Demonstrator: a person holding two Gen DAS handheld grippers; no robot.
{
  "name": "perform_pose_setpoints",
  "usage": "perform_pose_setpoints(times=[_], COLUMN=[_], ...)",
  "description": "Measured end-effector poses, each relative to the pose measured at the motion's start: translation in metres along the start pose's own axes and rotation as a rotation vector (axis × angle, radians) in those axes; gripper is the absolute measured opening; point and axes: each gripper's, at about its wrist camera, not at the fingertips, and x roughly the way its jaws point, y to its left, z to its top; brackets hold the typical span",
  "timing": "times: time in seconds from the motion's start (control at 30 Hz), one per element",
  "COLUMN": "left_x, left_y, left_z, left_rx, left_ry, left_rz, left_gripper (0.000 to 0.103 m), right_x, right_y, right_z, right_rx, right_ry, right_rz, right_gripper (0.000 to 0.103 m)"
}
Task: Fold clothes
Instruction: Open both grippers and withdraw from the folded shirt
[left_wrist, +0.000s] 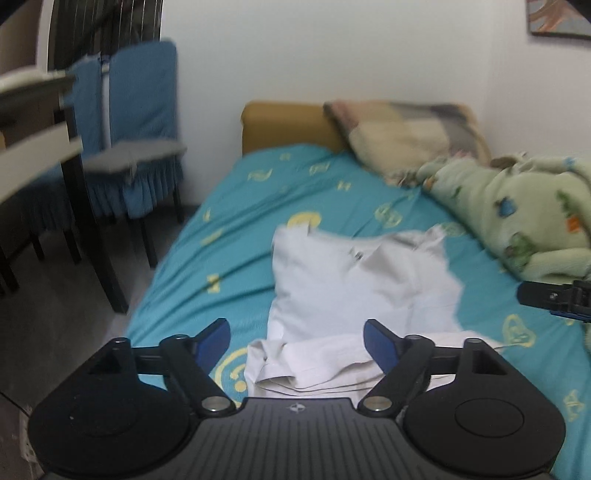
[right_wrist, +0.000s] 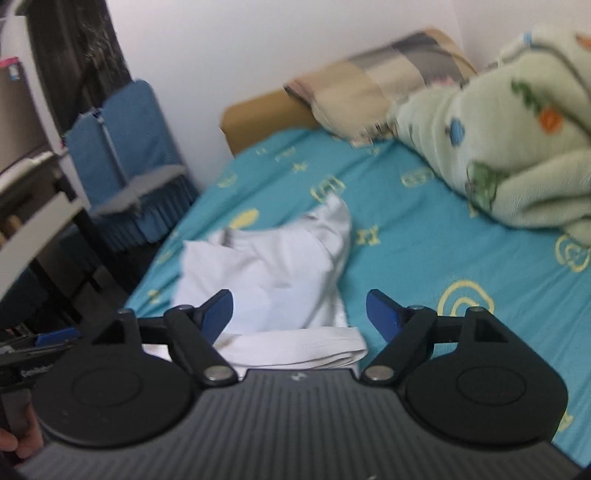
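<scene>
A white garment (left_wrist: 354, 288) lies partly folded on the teal bedsheet (left_wrist: 236, 236), with a folded band of cloth at its near edge (left_wrist: 325, 365). My left gripper (left_wrist: 297, 343) hangs open just above that near edge, nothing between its blue pads. In the right wrist view the same white garment (right_wrist: 273, 269) lies ahead, its folded near edge (right_wrist: 295, 347) just under my right gripper (right_wrist: 299, 314), which is open and holds nothing. The right gripper's tip (left_wrist: 554, 297) shows at the right edge of the left wrist view; the left gripper (right_wrist: 40, 341) shows at the left of the right wrist view.
A pale green printed blanket (left_wrist: 517, 214) is bunched at the right of the bed, with a patterned pillow (left_wrist: 406, 133) against the mustard headboard (left_wrist: 284, 125). Blue-covered chairs (left_wrist: 136, 122) and a table (left_wrist: 37, 147) stand left of the bed. A hand (right_wrist: 14, 446) holds the left gripper's handle.
</scene>
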Motion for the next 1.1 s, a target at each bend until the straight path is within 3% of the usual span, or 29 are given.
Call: perform_pose_setpoints(times=[0.07,0.17,0.43,0.57,0.7,0.73,0.9,0.97,1.1], left_x=[-0.028,-0.070,-0.146,-0.159,-0.155,-0.152,-0.138,-0.128,-0.098], left_y=[-0.003,-0.011,-0.026,-0.027,-0.026,-0.026,-0.019,-0.015,0.000], left_z=[0.003,0.004,-0.024,-0.051,-0.068,-0.070,-0.077,-0.081,-0.095], left_rx=[0.005,0.051,0.121,0.078,0.053,0.059,0.017,-0.037,-0.206], left_ry=[-0.030,-0.095,-0.203,-0.211,-0.177,-0.167,-0.094,-0.031,0.153], left_rz=[-0.015,-0.016,-0.020,-0.054,-0.072,-0.066,-0.102,-0.147,-0.258], left_gripper=[0.098,0.103,0.103,0.103,0.103,0.103,0.103,0.103,0.103], right_x=[-0.024,-0.061,-0.135,-0.147,-0.147,-0.146,-0.136,-0.131,-0.109], right_y=[0.009,0.018,0.027,0.023,0.027,0.029,0.027,0.023,0.001], right_z=[0.002,0.001,-0.044,-0.057,-0.055,-0.055,-0.057,-0.057,-0.064], right_rx=[-0.014,-0.029,-0.104,-0.073,-0.094,-0.100,-0.067,-0.015,0.208], right_ry=[-0.027,-0.084,-0.132,-0.118,-0.164,-0.168,-0.116,-0.080,0.057], right_rz=[-0.005,0.005,-0.040,-0.020,-0.026,-0.031,0.003,0.014,0.082], right_gripper=[0.081,0.081,0.081,0.081,0.078,0.071,0.072,0.085,0.084])
